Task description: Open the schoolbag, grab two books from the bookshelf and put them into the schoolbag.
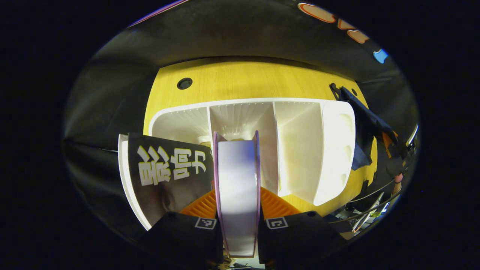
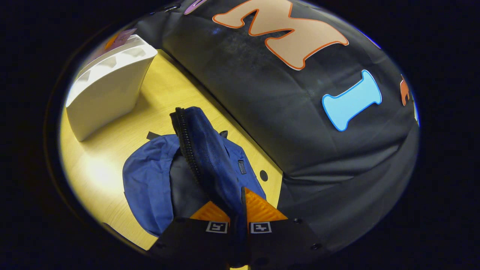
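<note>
Item 1: left gripper (image 1: 237, 210). I have its jaws clamped on a thin book with pale pages and purple cover edges (image 1: 237, 187), one finger pressed to each cover. The book stands upright, page edge toward the camera, running from between the jaws up to the mouth of the middle compartment of the shelf. The gripper points straight and level at the shelf front.

Item 2: white plastic bookshelf with upright dividers and a ribbed back wall (image 1: 300, 150). It stands on the yellow wood-grain surface (image 1: 243, 78), back toward the far edge. Rounded corners, smooth glossy walls.

Item 3: black glossy-covered book with large pale characters (image 1: 168, 176). It leans tilted just left of the held book, in front of the shelf's left compartment, white edge along its left side.

Item 4: right gripper (image 2: 238, 221). I have its jaws closed narrow on a raised flap of the dark blue fabric schoolbag (image 2: 210, 165); the fabric rises from between the fingers, a black zipper running along the flap's edge. The gripper looks down on the surface from above at a slant.

Item 5: the schoolbag, soft woven cloth. It lies open on the surface near the edge by the booth wall, dark interior showing left of the flap, well apart from the bookshelf.
</note>
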